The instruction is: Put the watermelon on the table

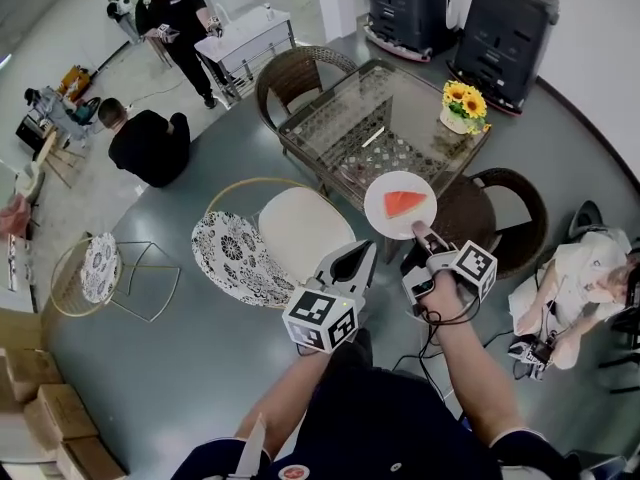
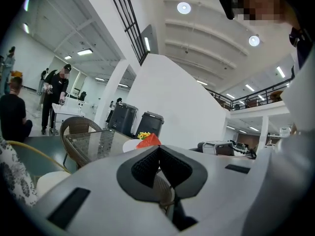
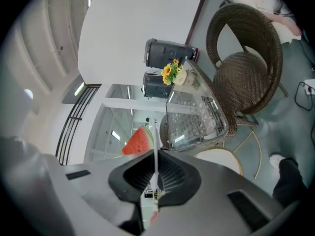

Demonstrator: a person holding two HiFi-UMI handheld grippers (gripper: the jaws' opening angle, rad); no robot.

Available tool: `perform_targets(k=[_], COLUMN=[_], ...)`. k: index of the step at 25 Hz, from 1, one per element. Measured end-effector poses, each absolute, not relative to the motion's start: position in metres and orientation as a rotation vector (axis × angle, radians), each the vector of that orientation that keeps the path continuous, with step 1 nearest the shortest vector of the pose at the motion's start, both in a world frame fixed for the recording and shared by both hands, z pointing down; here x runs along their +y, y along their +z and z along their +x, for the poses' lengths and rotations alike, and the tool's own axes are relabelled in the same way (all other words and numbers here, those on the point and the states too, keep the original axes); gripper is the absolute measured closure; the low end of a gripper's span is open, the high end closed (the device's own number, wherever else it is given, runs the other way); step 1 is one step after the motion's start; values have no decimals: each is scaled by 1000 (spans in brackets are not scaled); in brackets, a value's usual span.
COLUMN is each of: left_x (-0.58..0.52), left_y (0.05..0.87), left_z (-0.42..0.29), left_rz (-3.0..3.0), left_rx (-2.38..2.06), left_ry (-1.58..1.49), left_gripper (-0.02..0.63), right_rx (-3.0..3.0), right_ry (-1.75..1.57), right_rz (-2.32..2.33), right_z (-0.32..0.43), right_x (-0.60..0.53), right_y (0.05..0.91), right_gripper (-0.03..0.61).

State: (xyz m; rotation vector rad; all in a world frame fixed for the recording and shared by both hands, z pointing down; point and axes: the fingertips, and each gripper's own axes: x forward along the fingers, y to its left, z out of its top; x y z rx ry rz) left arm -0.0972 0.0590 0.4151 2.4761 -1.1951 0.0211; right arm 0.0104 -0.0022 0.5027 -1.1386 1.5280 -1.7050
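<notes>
Right claw (image 3: pixel 155 152) is clenching on the rim of a white plate (image 1: pixel 385 220). In the right gripper view the plate is showing edge-on as a thin white line running straight between the two pads, which are pressing on it from both sides. The watermelon slice (image 1: pixel 405 203) is lying on that plate, just beyond the claw's tips, red flesh up, with its green rind on the far side from the claw.

The plate is hanging ahead of the right claw and, in the head view, overlapping the near corner of the glass table (image 1: pixel 400 118) – contact with the tabletop cannot be told. The sunflower pot (image 1: pixel 462 106) is standing on the table well beyond the plate, toward the far corner. A dark wicker chair (image 1: pixel 505 223) is sitting just off the right claw's outer side.

Left claw (image 2: pixel 158 148) is sitting clenched on nothing – its ribbed pads are meeting at the tips with no object between them. It is hovering just beside the right claw, on its inner side, short of the plate. A cream-cushioned chair (image 1: pixel 300 223) is standing below and to the left claw's outer side.
</notes>
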Motion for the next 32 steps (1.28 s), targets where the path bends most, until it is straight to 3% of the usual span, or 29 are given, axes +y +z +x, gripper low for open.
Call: perform_targets(k=[12, 32], left_x=[-14, -97], left_y=[414, 424], left_z=[-124, -111], left_rz=[2515, 2497], left_rx=[-1052, -1083], left_ry=[23, 15], left_gripper=[609, 609], right_rx=[1463, 1499], right_ry=[-1646, -1709], right_rz=[-1241, -1239], right_z=[-3, 10], right_x=[-58, -146], right_y=[497, 524], right_gripper=[566, 566])
